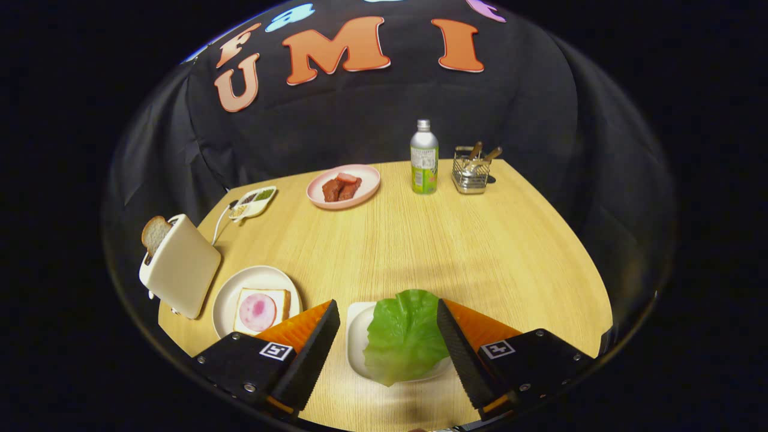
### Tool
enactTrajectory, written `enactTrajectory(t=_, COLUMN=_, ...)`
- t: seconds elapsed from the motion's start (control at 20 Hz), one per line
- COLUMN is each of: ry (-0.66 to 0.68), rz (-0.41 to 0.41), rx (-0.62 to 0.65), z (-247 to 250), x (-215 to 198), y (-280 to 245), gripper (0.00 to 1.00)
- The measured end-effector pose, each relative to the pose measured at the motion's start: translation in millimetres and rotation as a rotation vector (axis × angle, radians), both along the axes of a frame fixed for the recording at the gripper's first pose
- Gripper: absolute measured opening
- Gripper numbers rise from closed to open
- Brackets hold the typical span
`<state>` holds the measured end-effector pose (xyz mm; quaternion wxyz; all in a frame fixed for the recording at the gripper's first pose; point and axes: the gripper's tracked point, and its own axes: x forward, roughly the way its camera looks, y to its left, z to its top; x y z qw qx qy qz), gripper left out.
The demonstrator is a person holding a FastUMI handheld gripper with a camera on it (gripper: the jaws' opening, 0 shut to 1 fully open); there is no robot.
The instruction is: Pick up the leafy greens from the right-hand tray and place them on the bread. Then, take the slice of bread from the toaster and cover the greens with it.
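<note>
No text can be read: the bottle [424, 157] at twelve o'clock beyond the open claw [388, 315] bears a label too small to make out.

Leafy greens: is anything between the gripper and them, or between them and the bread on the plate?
Nothing visible blocks either. The leafy greens lie on their tray between the open jaws of the gripper. The bread, topped with a ham slice, sits on the neighbouring plate, with bare table between tray and plate.
</note>
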<state>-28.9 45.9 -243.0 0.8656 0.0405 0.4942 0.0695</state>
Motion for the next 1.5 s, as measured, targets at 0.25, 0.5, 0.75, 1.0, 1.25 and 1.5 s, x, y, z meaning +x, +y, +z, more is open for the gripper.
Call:
enactTrajectory(t=0.25, ry=0.161, rz=-0.002, rx=-0.008, z=-42, x=-18, y=-2, gripper=0.94)
enactTrajectory(t=0.5, ry=0.235, rz=-0.008, rx=-0.028, z=-58, x=-23, y=-7, gripper=0.91)
enactTrajectory(t=0.75, ry=0.311, rz=-0.014, rx=-0.047, z=-73, x=-27, y=-10, gripper=0.89)
enactTrajectory(t=1.0, ry=0.367, rz=-0.026, rx=-0.090, z=-87, x=-28, y=-14, gripper=0.82)
enactTrajectory(t=1.25, ry=0.369, rz=-0.018, rx=-0.137, z=-91, x=-26, y=-17, gripper=0.68)
enactTrajectory(t=1.5, ry=0.333, rz=-0.006, rx=-0.135, z=-92, x=-22, y=-12, gripper=0.29)
